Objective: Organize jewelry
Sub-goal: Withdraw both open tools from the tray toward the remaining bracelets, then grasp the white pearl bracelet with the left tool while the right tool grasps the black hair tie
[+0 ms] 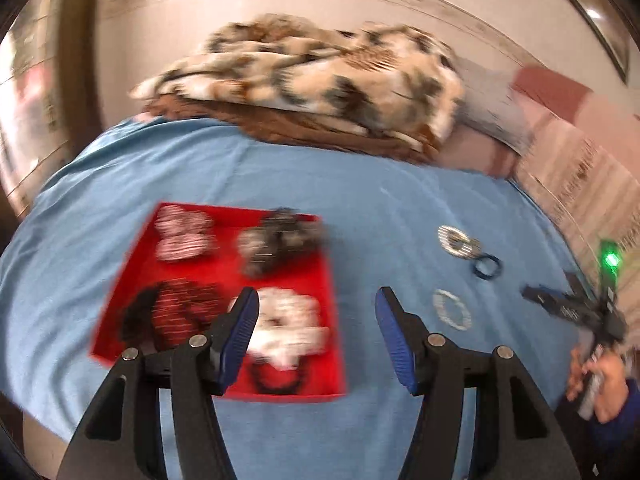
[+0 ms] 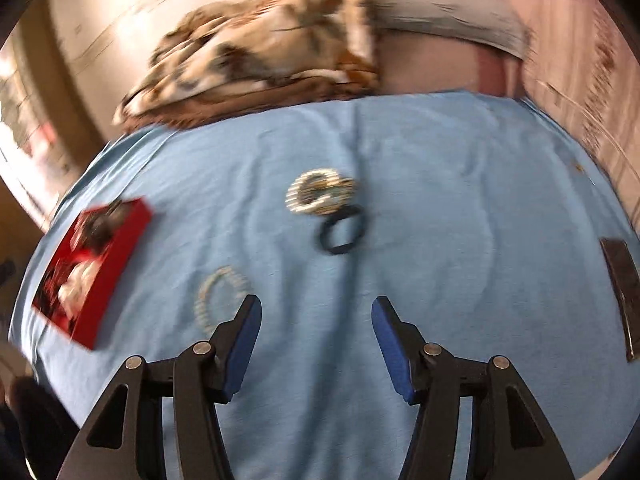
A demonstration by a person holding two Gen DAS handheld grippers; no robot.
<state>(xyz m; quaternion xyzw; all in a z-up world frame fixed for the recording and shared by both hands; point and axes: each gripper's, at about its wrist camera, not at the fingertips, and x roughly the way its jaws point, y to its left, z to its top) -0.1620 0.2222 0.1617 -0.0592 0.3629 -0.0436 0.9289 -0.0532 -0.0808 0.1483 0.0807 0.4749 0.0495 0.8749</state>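
A red tray [image 1: 224, 280] with several bracelets lies on the blue sheet [image 1: 360, 200]; it shows at the left in the right wrist view [image 2: 120, 248]. Loose on the sheet are a pale beaded bracelet [image 1: 452, 310] [image 2: 218, 296], a dark blue ring bracelet [image 1: 486, 266] [image 2: 343, 230] and a small heap of silvery bracelets [image 1: 458, 242] [image 2: 320, 192]. My left gripper [image 1: 316, 312] is open and empty above the tray's right edge. My right gripper [image 2: 316, 320] is open and empty, just right of the pale bracelet; it shows at the far right in the left wrist view [image 1: 568, 308].
A crumpled brown and cream blanket [image 1: 312, 76] lies at the far end of the bed, with a grey pillow [image 2: 448, 4] beside it. A dark flat object [image 2: 622, 288] lies at the sheet's right edge. A wall runs behind.
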